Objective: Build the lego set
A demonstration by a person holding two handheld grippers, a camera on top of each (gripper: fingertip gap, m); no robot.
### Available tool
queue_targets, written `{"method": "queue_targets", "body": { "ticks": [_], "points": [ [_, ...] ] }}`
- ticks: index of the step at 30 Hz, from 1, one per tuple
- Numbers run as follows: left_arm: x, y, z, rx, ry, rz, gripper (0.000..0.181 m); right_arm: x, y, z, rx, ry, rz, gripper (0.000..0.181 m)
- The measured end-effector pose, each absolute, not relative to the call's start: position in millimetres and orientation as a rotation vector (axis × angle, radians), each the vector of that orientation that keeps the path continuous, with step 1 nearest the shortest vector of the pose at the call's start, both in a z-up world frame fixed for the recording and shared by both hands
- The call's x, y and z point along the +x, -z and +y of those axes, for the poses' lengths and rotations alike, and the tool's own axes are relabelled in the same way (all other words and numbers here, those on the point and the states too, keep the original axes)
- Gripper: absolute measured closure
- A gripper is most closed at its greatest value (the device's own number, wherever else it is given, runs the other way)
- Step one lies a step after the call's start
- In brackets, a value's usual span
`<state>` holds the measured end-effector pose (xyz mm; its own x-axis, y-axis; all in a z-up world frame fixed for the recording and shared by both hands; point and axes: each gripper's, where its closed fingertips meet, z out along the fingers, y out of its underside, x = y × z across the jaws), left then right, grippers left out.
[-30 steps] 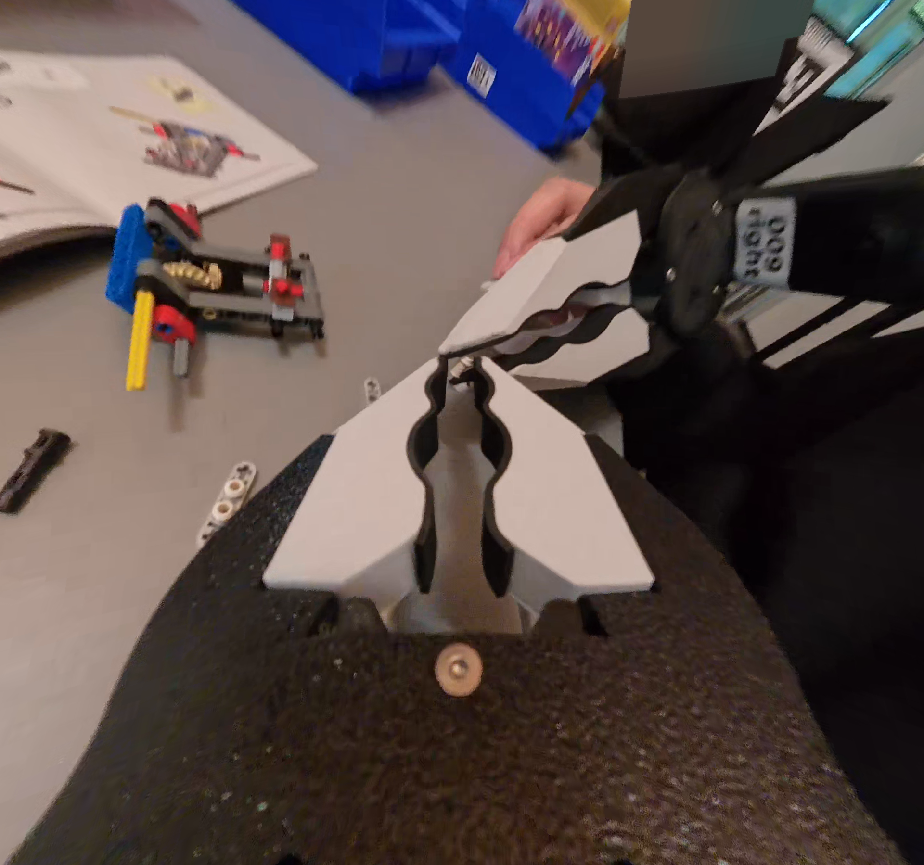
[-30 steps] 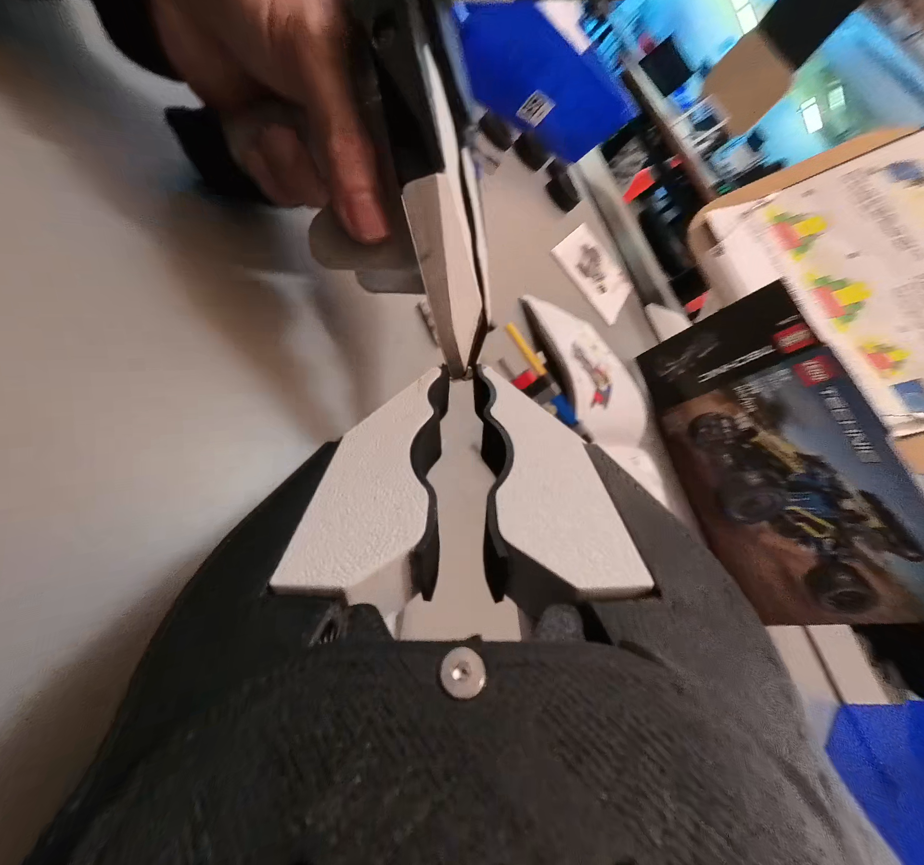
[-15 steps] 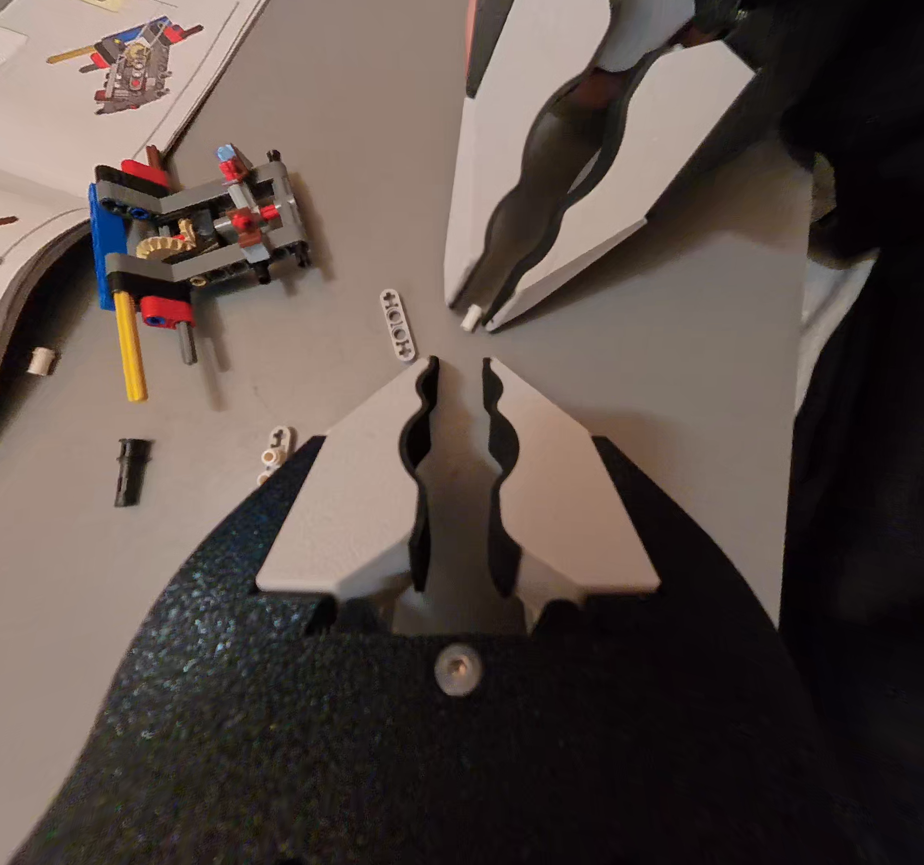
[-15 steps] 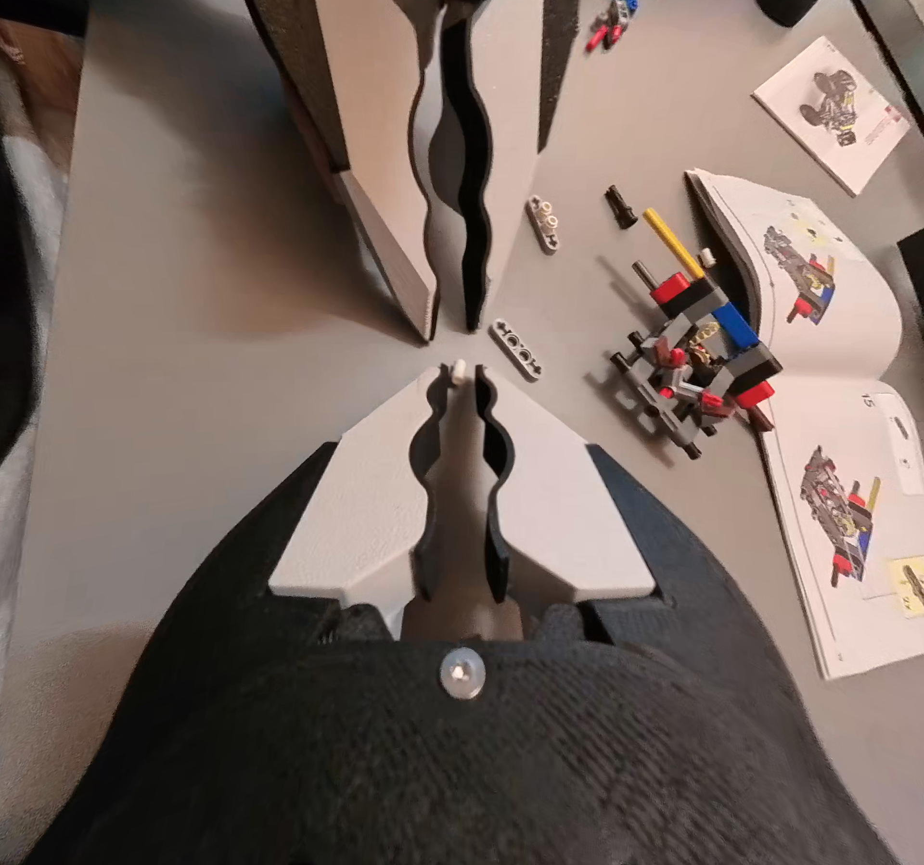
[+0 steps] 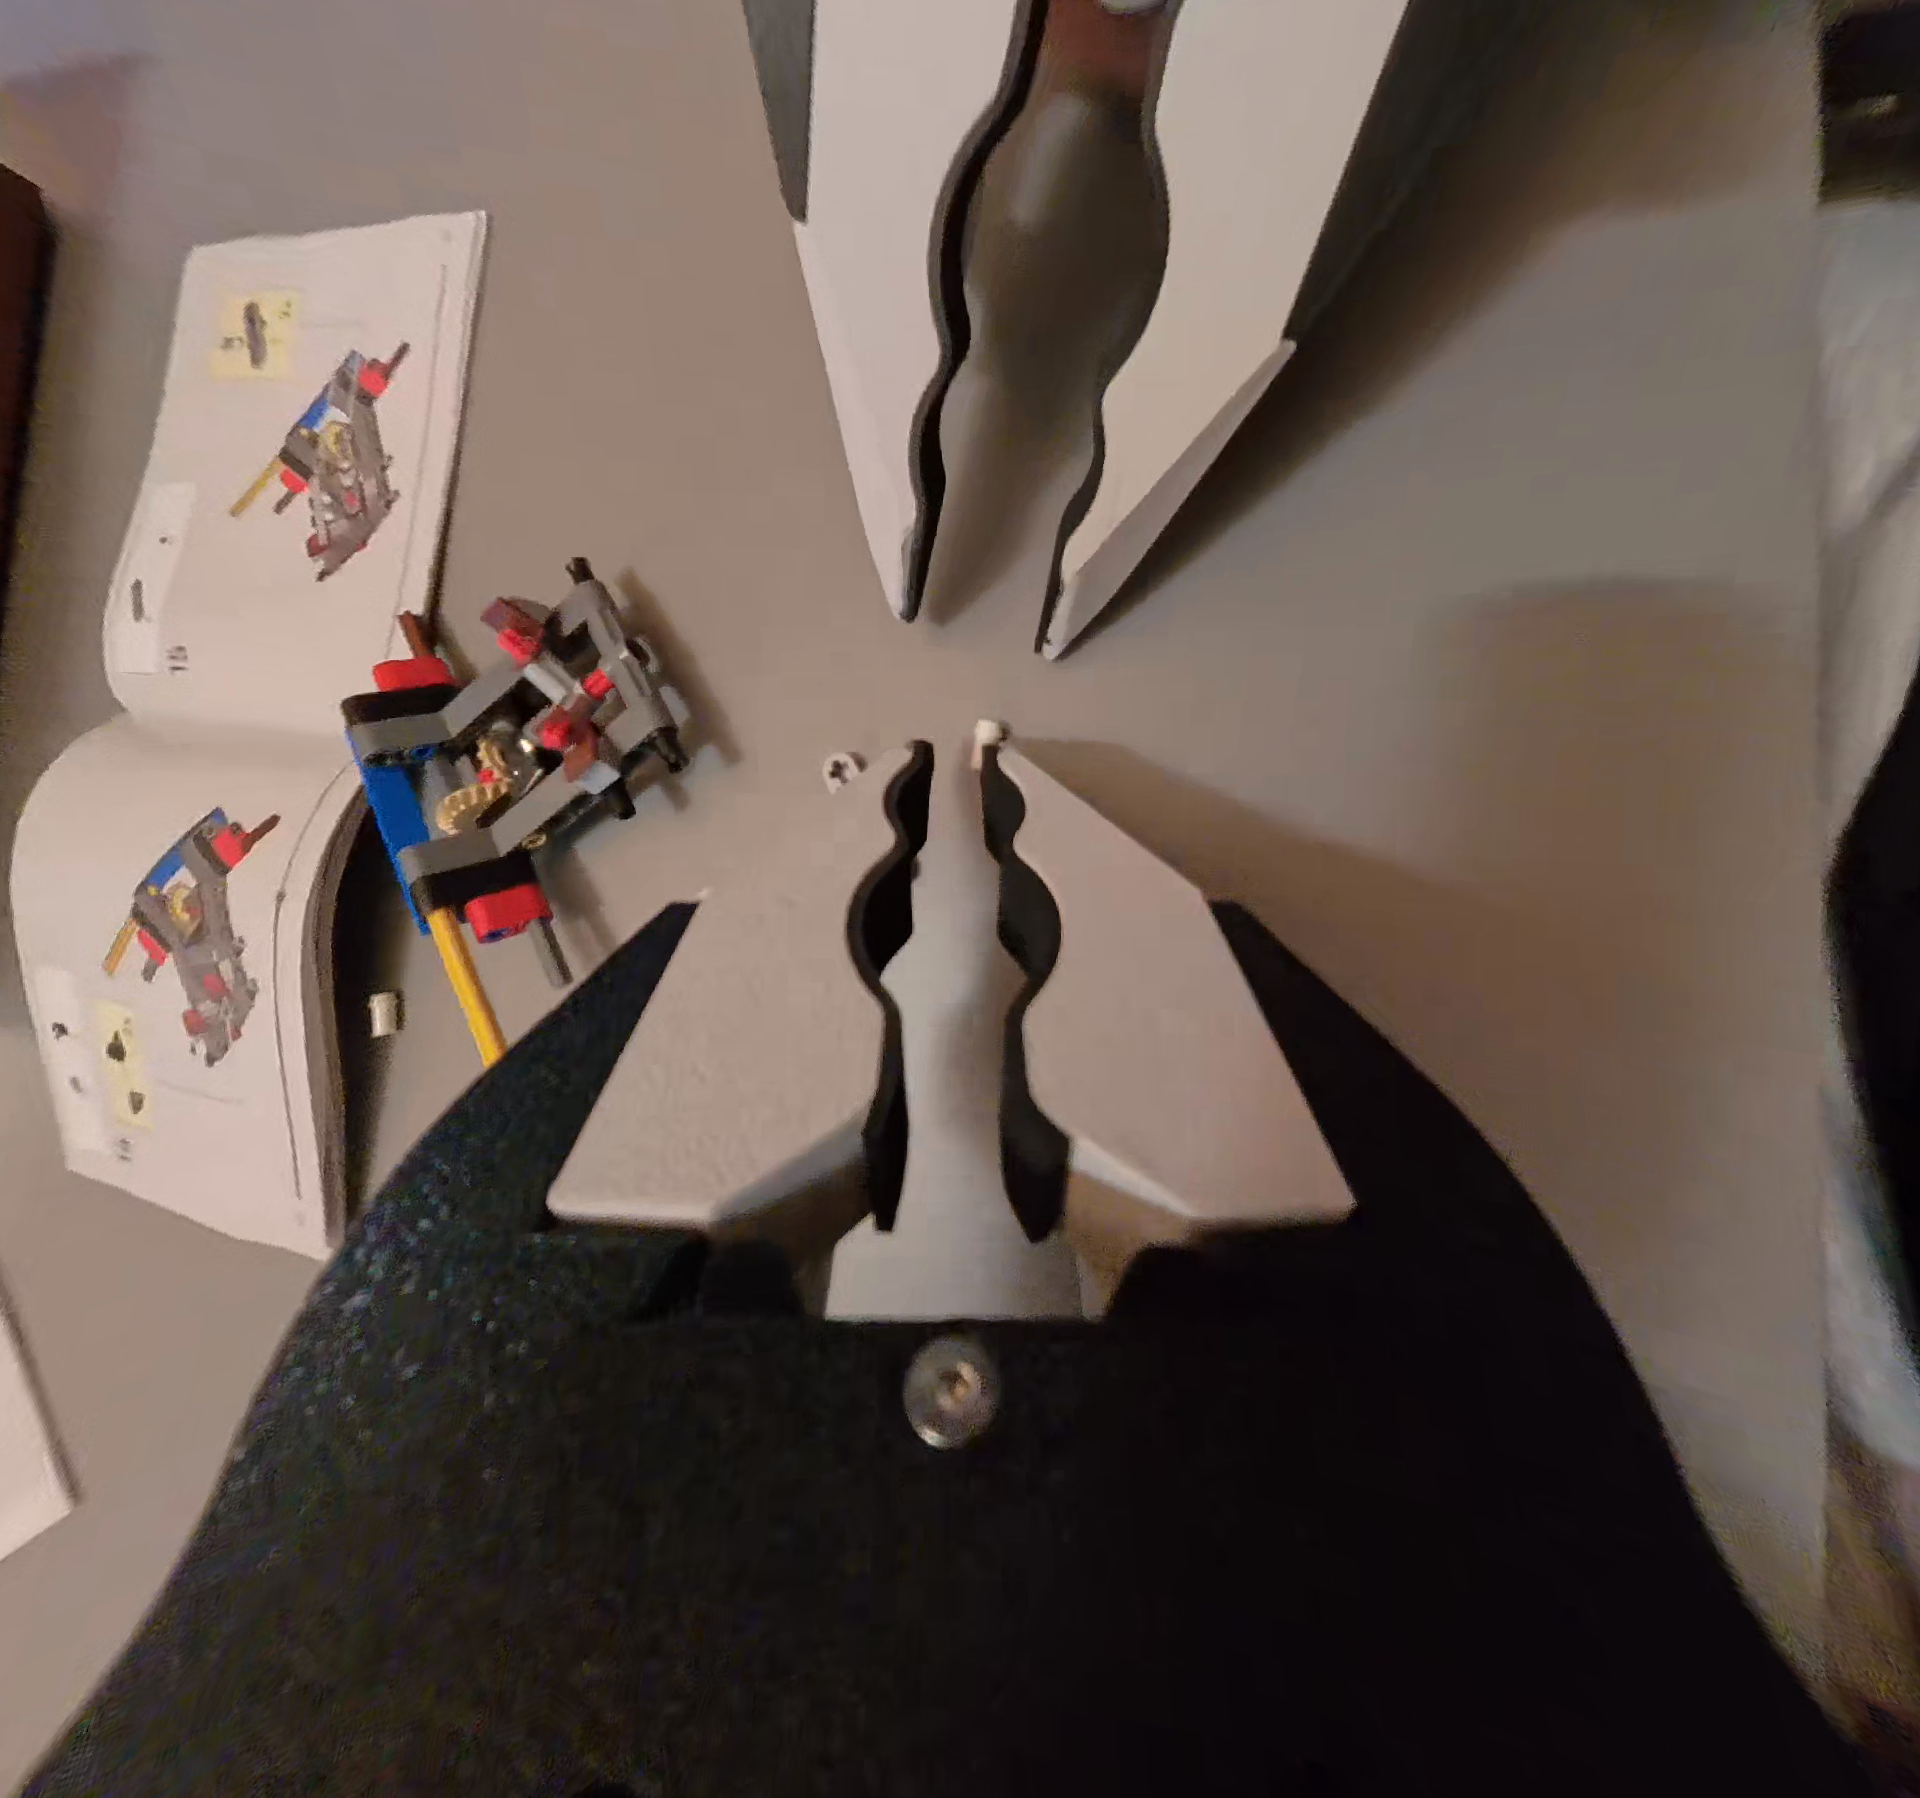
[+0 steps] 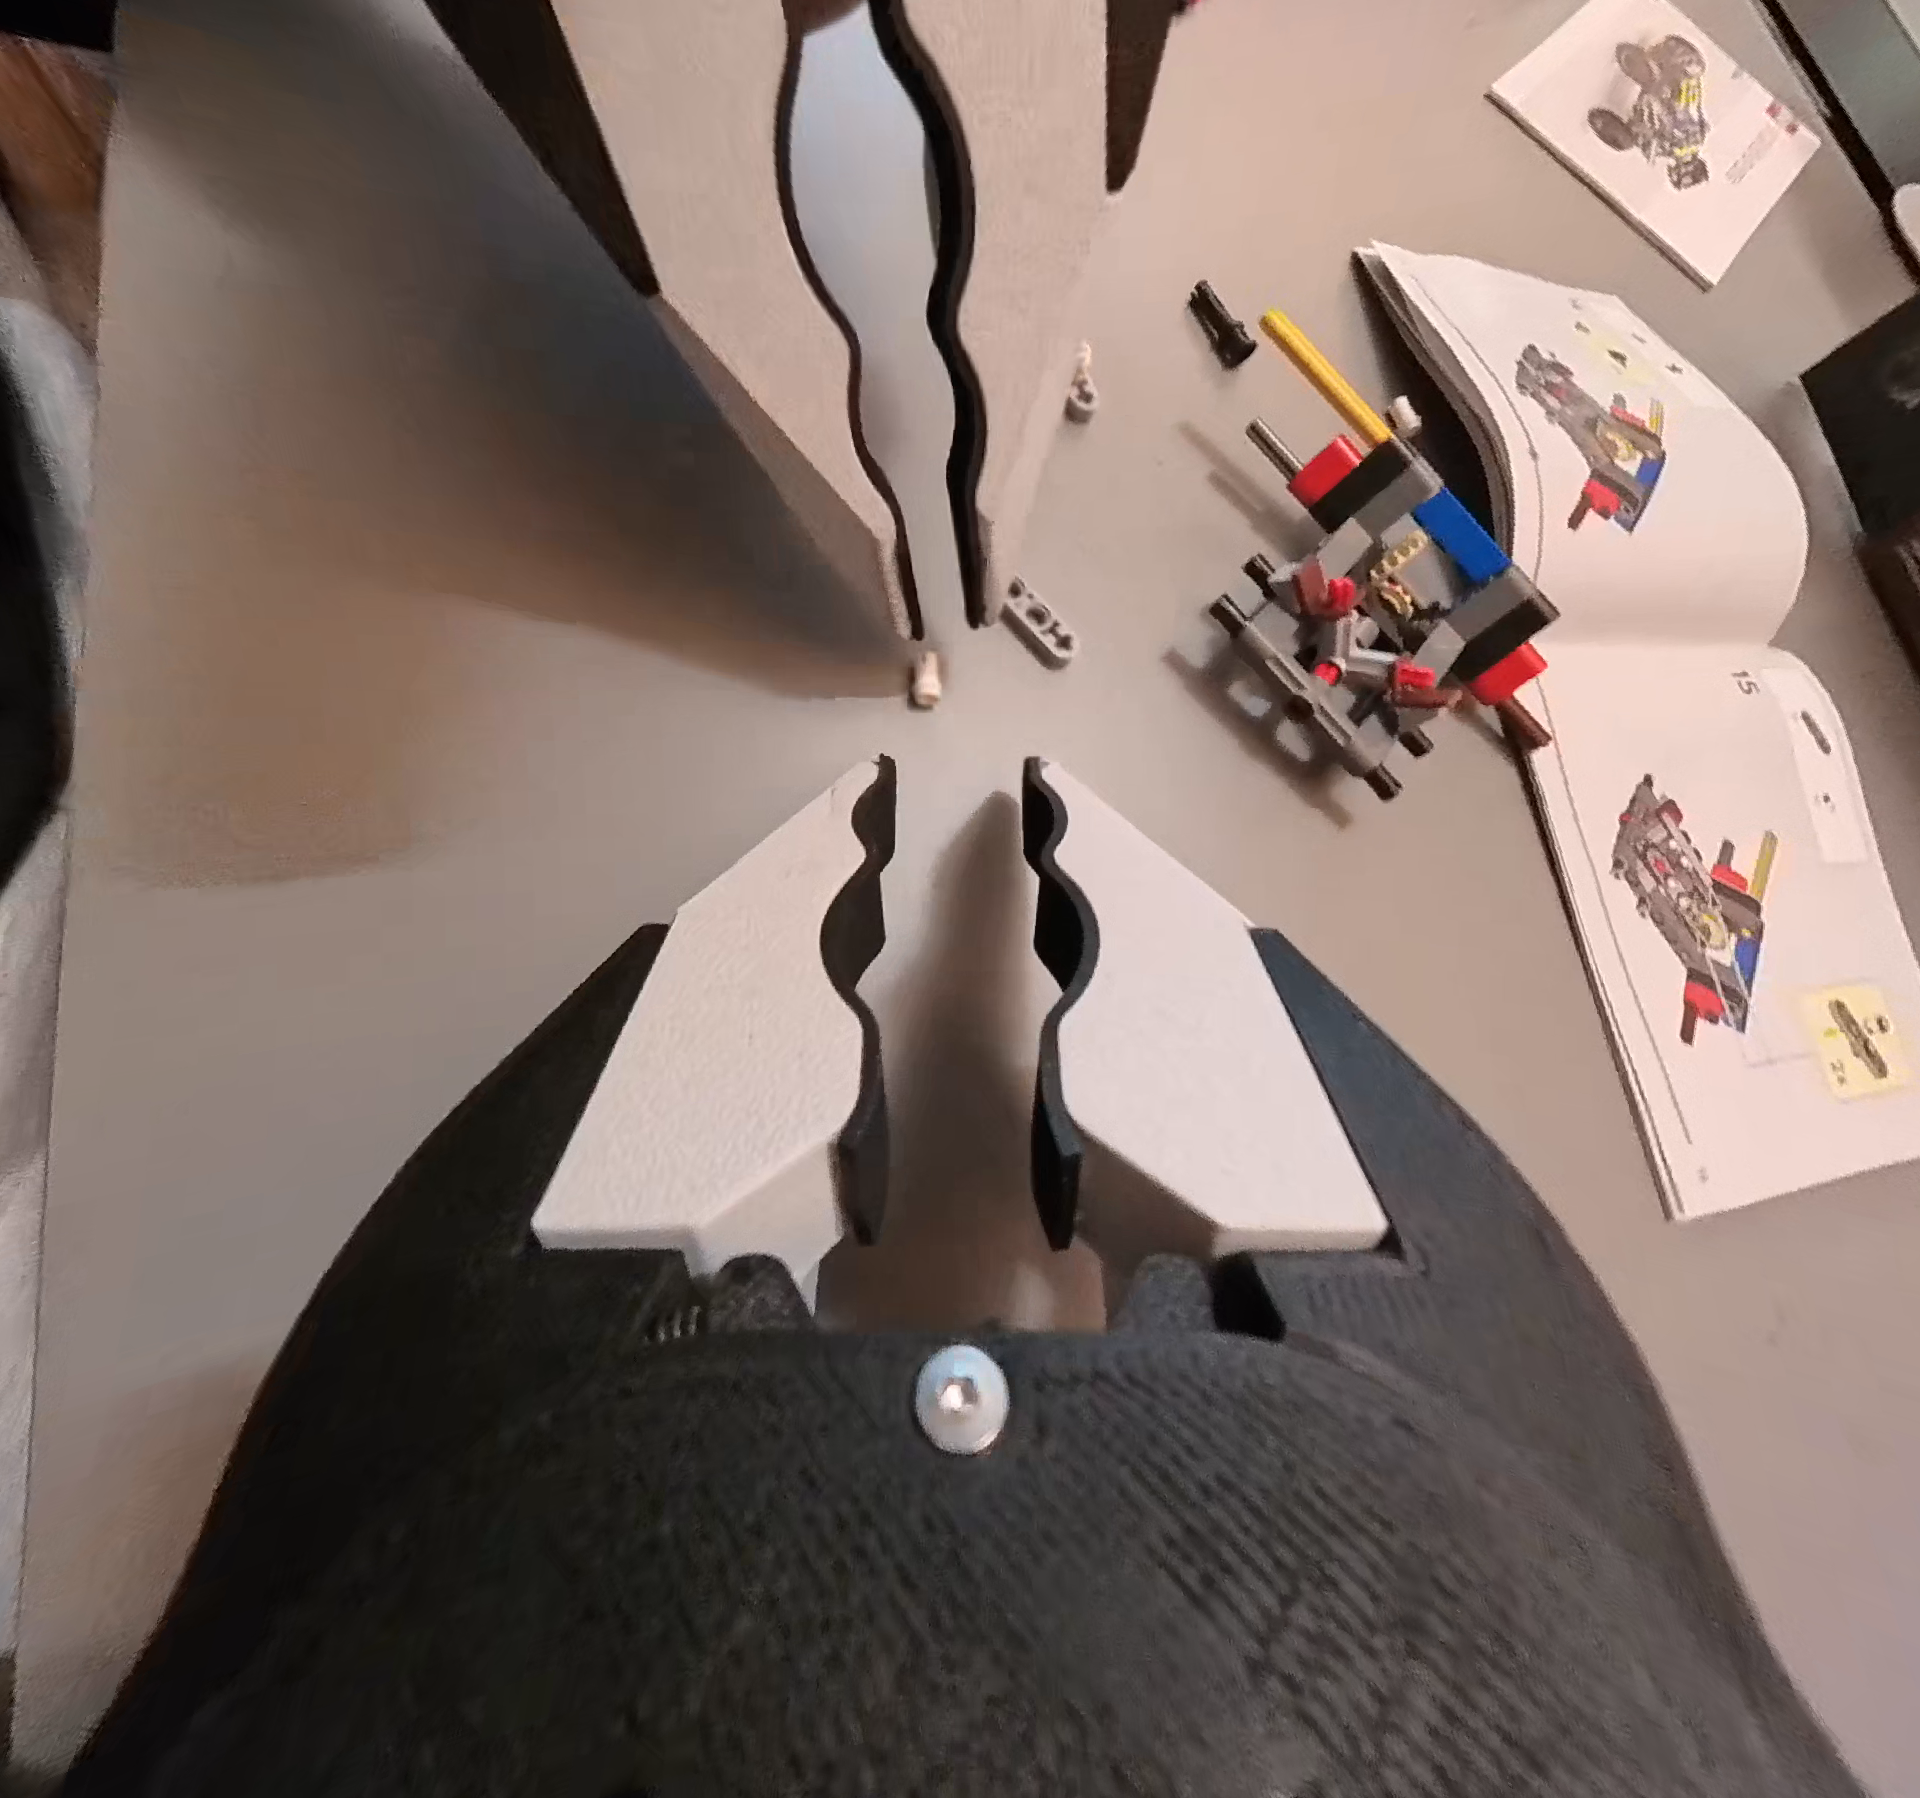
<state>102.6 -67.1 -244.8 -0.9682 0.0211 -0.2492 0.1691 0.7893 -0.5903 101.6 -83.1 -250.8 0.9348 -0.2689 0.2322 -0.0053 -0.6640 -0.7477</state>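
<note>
Early days for the build — only a small chassis sub-assembly [image 6: 1382,595] put together so far, grey frame with blue, red and black beams and a yellow axle poking out, parked on the grey table [image 6: 416,709] against the open instruction booklet [image 6: 1683,813]. Plenty left: loose bits scattered about — a small white pin [image 6: 927,680], a thin grey liftarm [image 6: 1039,630], a black pin [image 6: 1222,323], another pale piece [image 6: 1083,383].

Left gripper [image 5: 956,746] tipped down toward the table, gap narrow, nothing held, white pin [image 5: 987,732] lying just off its tip. Right gripper [image 6: 956,761] opposite, nose to nose, spread wider, also carrying nothing. Looks like a pick of that pin coming up.
</note>
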Motion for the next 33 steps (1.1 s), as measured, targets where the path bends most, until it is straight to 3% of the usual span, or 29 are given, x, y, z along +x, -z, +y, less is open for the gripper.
{"method": "queue_targets", "body": {
  "ticks": [4,10,12,17,20,26,33],
  "points": [
    [98,256,-69,0.158,0.762,2.892,0.176,103,251,-88,-2.268,0.416,0.22,0.158],
    [106,255,-74,0.099,0.828,2.859,0.178,105,251,-93,-2.266,0.408,0.275,0.157],
    [111,238,-79,-0.02,1.089,2.797,0.178,109,244,-97,-2.218,0.404,0.336,0.156],
    [113,137,-79,-0.302,2.251,2.303,0.178,108,179,-87,-1.733,0.171,0.457,0.156],
    [109,106,-64,-0.224,2.533,2.014,0.179,103,136,-86,-1.344,-0.134,0.506,0.158],
    [90,98,-70,0.086,2.453,1.918,0.178,95,107,-73,-0.96,-0.63,0.549,0.163],
    [83,103,-77,0.264,2.216,1.965,0.179,85,95,-68,-0.852,-0.794,0.497,0.165]
  ]
}}
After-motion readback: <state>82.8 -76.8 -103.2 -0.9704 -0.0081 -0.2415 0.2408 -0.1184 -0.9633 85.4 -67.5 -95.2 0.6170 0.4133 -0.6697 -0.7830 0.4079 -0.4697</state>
